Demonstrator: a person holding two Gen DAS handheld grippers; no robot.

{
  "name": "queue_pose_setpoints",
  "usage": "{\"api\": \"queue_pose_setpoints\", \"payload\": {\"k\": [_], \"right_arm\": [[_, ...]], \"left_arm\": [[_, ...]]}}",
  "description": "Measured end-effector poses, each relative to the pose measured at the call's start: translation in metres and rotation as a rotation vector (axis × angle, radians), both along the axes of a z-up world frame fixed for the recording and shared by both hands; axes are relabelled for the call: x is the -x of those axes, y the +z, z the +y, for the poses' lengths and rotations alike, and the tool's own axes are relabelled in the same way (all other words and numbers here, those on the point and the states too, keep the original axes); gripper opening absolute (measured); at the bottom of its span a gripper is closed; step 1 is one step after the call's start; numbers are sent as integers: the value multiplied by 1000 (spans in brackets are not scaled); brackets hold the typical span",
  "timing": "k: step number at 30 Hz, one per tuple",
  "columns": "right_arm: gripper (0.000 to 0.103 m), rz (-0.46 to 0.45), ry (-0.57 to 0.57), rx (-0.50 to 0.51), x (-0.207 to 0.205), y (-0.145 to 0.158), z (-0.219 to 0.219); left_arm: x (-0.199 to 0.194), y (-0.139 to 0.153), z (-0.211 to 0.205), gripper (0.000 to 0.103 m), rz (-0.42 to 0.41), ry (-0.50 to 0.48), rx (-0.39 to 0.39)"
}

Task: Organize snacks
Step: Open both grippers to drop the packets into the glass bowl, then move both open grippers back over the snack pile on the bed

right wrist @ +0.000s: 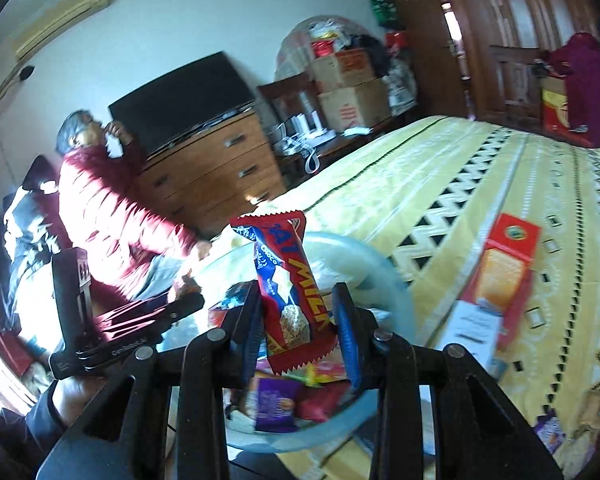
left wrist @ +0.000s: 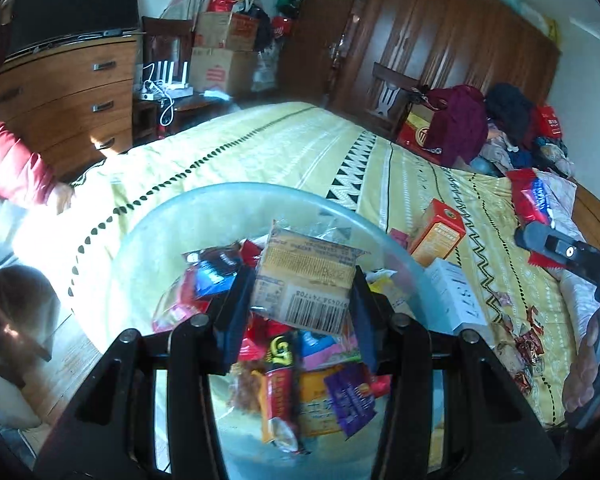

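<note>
Left hand-held gripper: my pads are clamped on a flat tan snack packet, held above the clear bowl and angled downward.
Tan packet writing: a barcode faces me at its near end; the small print is too blurred to read. Its long axis runs away from me, toward the bed.
Right hand-held gripper: closed on a red and blue bar wrapper reading "MILK" and "Choco".
Bar axis: it stands nearly upright, top end tilted left, over the bowl.
Bowl contents: mixed wrappers, one black and yellow stick marked "G7", and a purple packet.
Bed: yellow patterned cover carrying an orange box and a white box just beside the bowl.
</note>
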State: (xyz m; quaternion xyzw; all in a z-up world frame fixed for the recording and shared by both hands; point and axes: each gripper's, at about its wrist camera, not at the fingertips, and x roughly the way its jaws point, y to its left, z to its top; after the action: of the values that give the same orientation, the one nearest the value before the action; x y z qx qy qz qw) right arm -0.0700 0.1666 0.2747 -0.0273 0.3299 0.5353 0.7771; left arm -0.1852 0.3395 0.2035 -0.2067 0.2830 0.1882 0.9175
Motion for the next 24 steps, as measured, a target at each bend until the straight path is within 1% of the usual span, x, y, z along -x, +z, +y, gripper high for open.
{"api": "queue_pose_setpoints", "payload": {"k": [3,7,10,12,13,14,15,17,18,19,21,24], "right_arm": [[37,20,55,35,16,-14,30],[37,45,89,67,30,-32,47],[38,61,92,77,27,-37,52],[38,67,93,80,24,-38,48],[38,69,94,81,23,-39,49],[41,73,98,80,23,-39,49],[42,86,104,81,22,-41,50],[44,93,99,75,23,-42,50],[47,95,91,72,22,-43,50],[49,100,84,67,21,-43,49],[57,103,66,52,20,-43,45],[57,108,33,27,16,-41,30]], "left_arm": [[4,-2,4,47,5,1,9],[13,-2,12,47,4,10,25],[14,-4,16,48,6,19,36],[14,-5,17,49,8,28,44],[14,-6,18,51,10,31,43],[13,-6,18,56,17,37,42],[13,-7,19,58,20,41,40],[15,-6,21,69,25,54,42],[16,-6,21,79,21,62,41],[18,-5,22,84,17,75,36],[21,-4,24,84,13,89,34],[21,-4,25,85,17,98,37]]}}
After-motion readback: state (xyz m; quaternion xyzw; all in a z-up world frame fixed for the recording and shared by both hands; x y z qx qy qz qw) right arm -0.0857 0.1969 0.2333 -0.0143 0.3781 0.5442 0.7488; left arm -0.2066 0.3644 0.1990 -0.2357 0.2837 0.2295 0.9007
